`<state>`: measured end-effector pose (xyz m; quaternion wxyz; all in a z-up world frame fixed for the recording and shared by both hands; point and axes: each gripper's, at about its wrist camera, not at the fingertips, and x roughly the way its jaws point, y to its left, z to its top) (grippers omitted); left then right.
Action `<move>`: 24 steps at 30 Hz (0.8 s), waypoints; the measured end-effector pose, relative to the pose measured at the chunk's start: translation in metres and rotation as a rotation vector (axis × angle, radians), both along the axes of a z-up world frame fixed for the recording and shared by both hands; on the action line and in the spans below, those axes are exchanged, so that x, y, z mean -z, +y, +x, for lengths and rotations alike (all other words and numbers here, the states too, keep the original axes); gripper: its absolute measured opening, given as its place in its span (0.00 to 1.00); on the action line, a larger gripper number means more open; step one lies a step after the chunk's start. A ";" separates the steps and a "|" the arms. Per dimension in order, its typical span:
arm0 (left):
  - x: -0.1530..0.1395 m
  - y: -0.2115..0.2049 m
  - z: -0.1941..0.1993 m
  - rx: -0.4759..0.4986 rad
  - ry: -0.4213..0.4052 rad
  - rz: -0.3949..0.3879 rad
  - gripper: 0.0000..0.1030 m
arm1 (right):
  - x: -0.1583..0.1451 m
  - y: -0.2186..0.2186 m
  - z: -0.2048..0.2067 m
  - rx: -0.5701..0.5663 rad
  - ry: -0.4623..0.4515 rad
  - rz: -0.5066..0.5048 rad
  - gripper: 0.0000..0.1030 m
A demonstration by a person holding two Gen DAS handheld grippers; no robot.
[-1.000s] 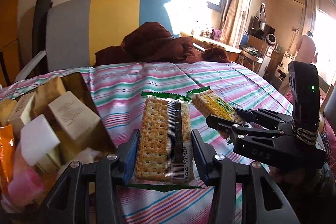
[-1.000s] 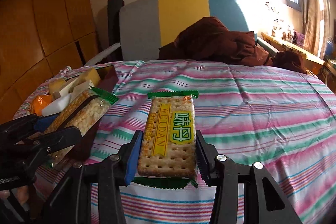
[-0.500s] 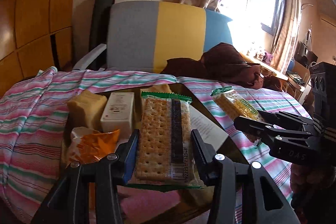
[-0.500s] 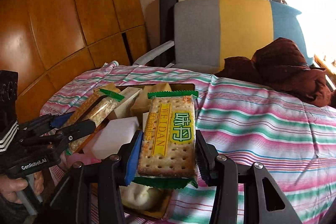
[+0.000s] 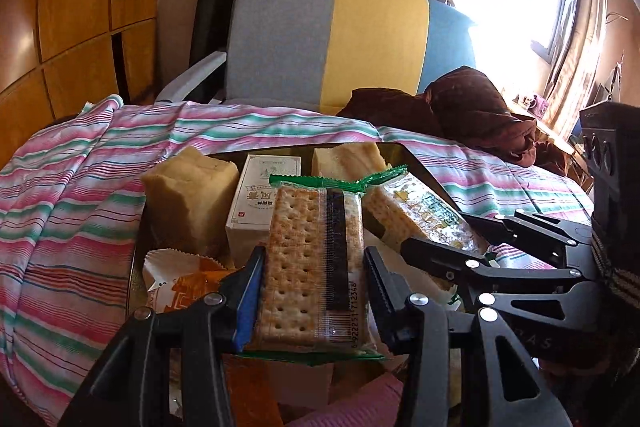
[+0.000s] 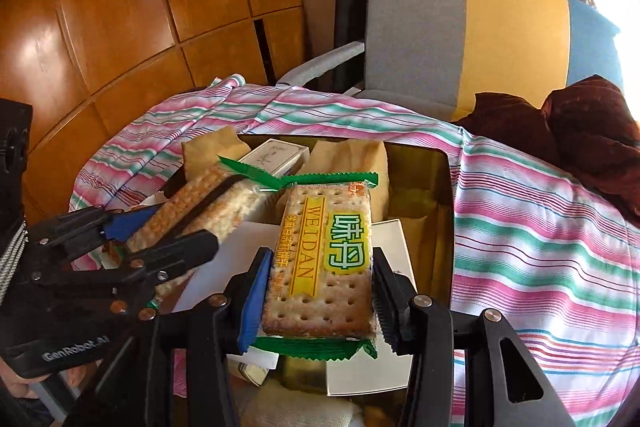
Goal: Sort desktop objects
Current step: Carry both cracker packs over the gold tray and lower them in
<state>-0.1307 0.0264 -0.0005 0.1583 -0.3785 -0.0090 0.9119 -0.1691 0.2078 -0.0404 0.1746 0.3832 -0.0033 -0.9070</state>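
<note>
**Tongs hold crackers over box**

The left tongs clamp a cracker pack, barcode up; the right tongs clamp a "WEIDAN" pack. Both hang over a full box on a striped cloth.

Hand-held two-finger grippers, black plastic frames.
Left gripper and right gripper: blue pad inside left finger, ribbed black pad opposite, silver screws; "GenRobot.AI" lettering on left body.
</note>
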 end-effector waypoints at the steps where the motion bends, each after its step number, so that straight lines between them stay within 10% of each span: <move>1: 0.001 0.000 -0.002 -0.004 -0.006 0.004 0.47 | 0.000 0.001 0.000 0.000 -0.003 -0.011 0.49; 24: -0.026 -0.018 0.050 -0.092 0.100 0.011 0.60 | -0.027 0.016 0.060 0.120 0.123 -0.031 0.62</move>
